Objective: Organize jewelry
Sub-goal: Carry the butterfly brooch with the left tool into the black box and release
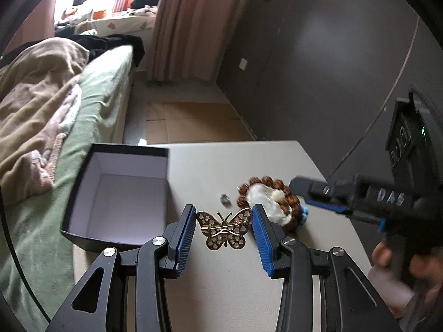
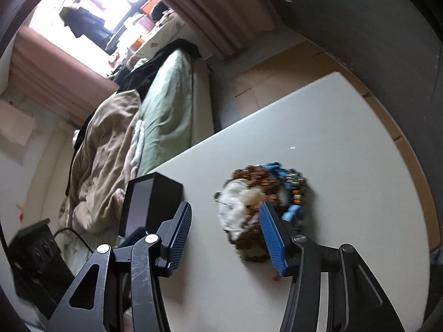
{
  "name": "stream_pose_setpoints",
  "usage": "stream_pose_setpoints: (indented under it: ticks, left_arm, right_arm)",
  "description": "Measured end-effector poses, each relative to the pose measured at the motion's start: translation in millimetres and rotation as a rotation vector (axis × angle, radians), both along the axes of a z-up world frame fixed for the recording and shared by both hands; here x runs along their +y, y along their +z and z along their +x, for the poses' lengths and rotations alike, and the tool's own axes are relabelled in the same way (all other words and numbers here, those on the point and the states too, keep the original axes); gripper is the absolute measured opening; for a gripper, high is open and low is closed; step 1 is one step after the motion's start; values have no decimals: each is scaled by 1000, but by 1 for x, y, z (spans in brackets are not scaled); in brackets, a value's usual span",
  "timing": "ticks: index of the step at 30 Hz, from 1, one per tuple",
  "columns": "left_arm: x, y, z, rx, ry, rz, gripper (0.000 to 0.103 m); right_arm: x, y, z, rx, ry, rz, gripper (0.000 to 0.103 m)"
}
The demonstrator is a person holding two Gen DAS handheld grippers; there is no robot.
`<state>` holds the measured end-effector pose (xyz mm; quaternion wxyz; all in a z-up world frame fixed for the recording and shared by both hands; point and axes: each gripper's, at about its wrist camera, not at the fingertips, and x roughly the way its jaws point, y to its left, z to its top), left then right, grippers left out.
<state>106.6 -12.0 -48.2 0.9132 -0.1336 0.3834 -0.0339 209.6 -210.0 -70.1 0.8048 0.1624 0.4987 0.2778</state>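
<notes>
Home bedroom: unmade bed (image 1: 91, 105) with rumpled blanket (image 1: 36, 105), pink curtains (image 1: 191, 25) beyond its far end, cluttered windowsill (image 1: 116, 11) behind.

A gold butterfly brooch (image 1: 223, 229) lies flat on the table, pin side up; behind it a small clear stone (image 1: 224, 198); to the right a heap of brown bead bracelets (image 1: 270, 197) with something white in the middle; at left a black box (image 1: 121, 193) stands open, its inside pale.
</notes>
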Motion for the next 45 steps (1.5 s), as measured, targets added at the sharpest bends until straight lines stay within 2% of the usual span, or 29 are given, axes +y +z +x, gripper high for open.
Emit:
stream_pose_setpoints:
  ticks: [6,10,13,18,25,26,27,28,30,33,35,37,41,45]
  left_arm:
    - [27,4,-3,-4,61,-31,43]
    - [46,6,-4,-4,108,-46,43]
    - [61,8,-8,-10,142,-63,43]
    - [81,13,-12,-25,188,-79,43]
    - [97,13,-11,-25,227,-99,43]
    - [98,13,-11,-25,232,-98,43]
    - [99,13,-10,-24,235,-96,43]
    - [100,13,-10,-24,237,-95,43]
    - [102,12,-9,-24,235,-94,43]
    - [106,11,-7,-22,237,-102,43]
    - [109,10,-5,-17,239,-118,43]
    - [110,8,-3,-11,238,-129,43]
    - [113,6,2,-3,236,-142,43]
    - [115,4,5,0,237,-152,43]
  right_arm:
    - [23,-16,4,10,24,-79,51]
    - [37,-24,4,1,25,-176,49]
    - [45,-24,0,-34,37,-250,46]
    - [57,-28,-5,-105,49,-400,32]
    - [71,-30,-8,-186,71,-533,30]
    - [72,-30,-9,-200,68,-556,23]
    - [72,-31,-9,-210,64,-585,9]
    - [70,-30,-8,-208,63,-582,8]
    - [57,-22,-4,-169,48,-477,8]
    - [41,0,-1,-165,30,-351,8]
    - [31,15,1,-149,34,-245,3]
    - [24,26,3,-133,38,-171,3]
    - [26,42,8,-137,59,-106,3]
    - [42,55,9,-169,79,-102,3]
